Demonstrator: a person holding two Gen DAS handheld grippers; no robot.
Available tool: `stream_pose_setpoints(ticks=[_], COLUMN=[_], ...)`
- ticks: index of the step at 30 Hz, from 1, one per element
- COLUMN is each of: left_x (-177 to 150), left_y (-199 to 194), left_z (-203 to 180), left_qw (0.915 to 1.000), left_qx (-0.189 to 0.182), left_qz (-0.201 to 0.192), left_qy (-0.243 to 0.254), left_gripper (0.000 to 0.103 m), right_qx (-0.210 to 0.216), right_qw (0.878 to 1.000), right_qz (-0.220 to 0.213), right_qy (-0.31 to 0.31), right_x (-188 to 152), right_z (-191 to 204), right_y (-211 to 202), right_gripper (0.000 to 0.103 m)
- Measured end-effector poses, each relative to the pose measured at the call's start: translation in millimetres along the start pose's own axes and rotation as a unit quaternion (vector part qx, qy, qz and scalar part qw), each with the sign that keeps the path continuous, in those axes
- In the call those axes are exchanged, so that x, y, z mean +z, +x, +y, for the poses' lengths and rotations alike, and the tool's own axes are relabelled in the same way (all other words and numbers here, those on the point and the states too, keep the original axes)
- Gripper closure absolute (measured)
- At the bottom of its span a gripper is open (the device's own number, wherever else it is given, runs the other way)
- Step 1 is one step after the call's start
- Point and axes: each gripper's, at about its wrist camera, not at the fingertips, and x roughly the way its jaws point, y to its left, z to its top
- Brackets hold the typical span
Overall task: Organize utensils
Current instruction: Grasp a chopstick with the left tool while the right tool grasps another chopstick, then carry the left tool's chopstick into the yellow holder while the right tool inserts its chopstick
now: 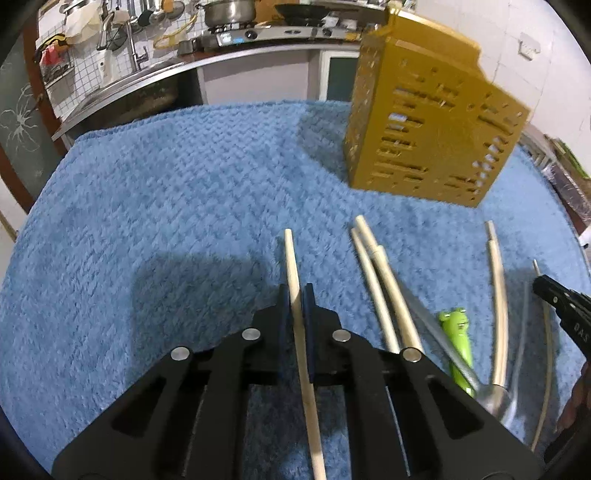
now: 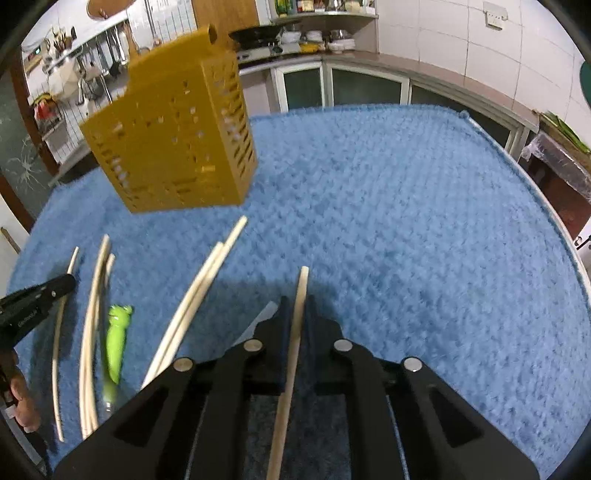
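Note:
My left gripper [image 1: 296,295] is shut on a pale wooden chopstick [image 1: 291,258] that runs between its fingers, above the blue towel [image 1: 166,192]. My right gripper [image 2: 297,306] is shut on another chopstick [image 2: 301,291] the same way. A mustard-yellow slotted utensil holder [image 1: 432,125] stands upright on the towel beyond both; it also shows in the right wrist view [image 2: 173,136]. Several more chopsticks [image 1: 384,280] lie on the towel, with a green frog-handled utensil [image 1: 456,332] and a metal spoon [image 1: 491,391]. The loose chopsticks [image 2: 195,295] and frog utensil [image 2: 116,336] lie left of my right gripper.
The other gripper's black tip shows at the right edge of the left wrist view [image 1: 561,299] and at the left edge of the right wrist view [image 2: 33,295]. A kitchen counter with a sink [image 1: 122,74] and stove [image 1: 258,33] lies behind. The towel's right edge [image 2: 546,206] borders the table rim.

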Motion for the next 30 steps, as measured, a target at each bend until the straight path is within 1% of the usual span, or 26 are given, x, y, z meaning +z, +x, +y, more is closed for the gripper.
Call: stream_pose_setpoints(ticks=[3,4,6,10,15,16,19,21,25,30], left_x=[3.9,6.3,9.1,16.2,20.1,22.6,33.7,44.0,75.1,120.9], left_y=[-12.0,-19.1,-27.7,-46.3,-63.4,-67.3,-78.1,-85.2,-107.9,-143.9], left_z=[-0.7,-1.6,-2.0,-2.5,-4.4,-4.5,-6.1,-6.1,-8.2,-12.2], left_qw=[0.9998,0.9995,0.9989,0.996,0.9908,0.9889,0.9853,0.9823,0.9725,0.9565], left_qx=[-0.012,-0.017,-0.028,-0.057,-0.084,-0.096,-0.109,-0.116,-0.126,-0.139], left_qz=[-0.014,-0.025,-0.039,-0.069,-0.106,-0.114,-0.131,-0.147,-0.196,-0.256], left_qy=[0.001,0.003,0.002,-0.003,0.003,0.004,0.004,0.003,0.001,-0.006], left_gripper=[0.098,0.098,0.098,0.098,0.098,0.098,0.098,0.098,0.098,0.099], right_qx=[0.031,0.031,0.029,0.038,0.057,0.061,0.067,0.071,0.079,0.084], right_qw=[0.999,0.999,0.999,0.996,0.985,0.982,0.973,0.968,0.955,0.937], right_qz=[-0.012,-0.018,-0.043,-0.086,-0.16,-0.178,-0.218,-0.238,-0.283,-0.336], right_qy=[0.005,0.002,-0.01,-0.011,-0.016,-0.016,-0.022,-0.026,-0.031,-0.042], right_x=[5.2,6.5,10.0,17.6,26.9,30.0,42.3,53.9,87.9,139.7], right_z=[-1.4,0.0,4.1,6.5,10.8,13.1,19.7,23.7,33.0,51.1], right_y=[-15.3,-19.2,-32.9,-49.5,-73.1,-80.5,-98.1,-108.4,-129.1,-153.0], right_gripper=[0.095,0.095,0.096,0.097,0.097,0.097,0.097,0.097,0.097,0.097])
